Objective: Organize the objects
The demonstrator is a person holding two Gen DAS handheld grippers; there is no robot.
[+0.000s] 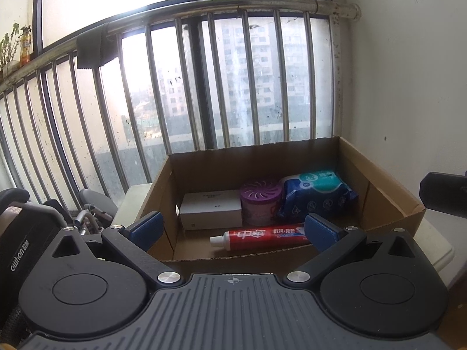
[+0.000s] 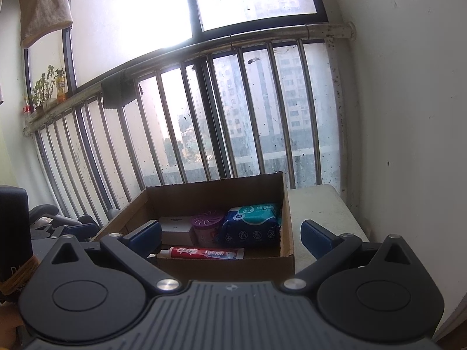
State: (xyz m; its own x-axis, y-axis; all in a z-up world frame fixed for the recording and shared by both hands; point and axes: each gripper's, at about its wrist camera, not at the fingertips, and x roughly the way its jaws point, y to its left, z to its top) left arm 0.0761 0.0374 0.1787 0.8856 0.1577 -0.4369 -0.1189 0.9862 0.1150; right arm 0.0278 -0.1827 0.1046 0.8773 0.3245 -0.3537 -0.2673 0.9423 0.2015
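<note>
An open cardboard box stands on a white table by the window. Inside lie a white box, a purple air-freshener tub, a blue wipes pack and a red toothpaste tube along the near wall. My left gripper is open and empty just in front of the box. The right wrist view shows the same box, white box, tub, wipes and toothpaste. My right gripper is open, empty, a little further back.
The white table has bare surface right of the box. A barred window railing stands behind, a white wall to the right. A black chair is at the left. The other gripper's tip shows at the right edge.
</note>
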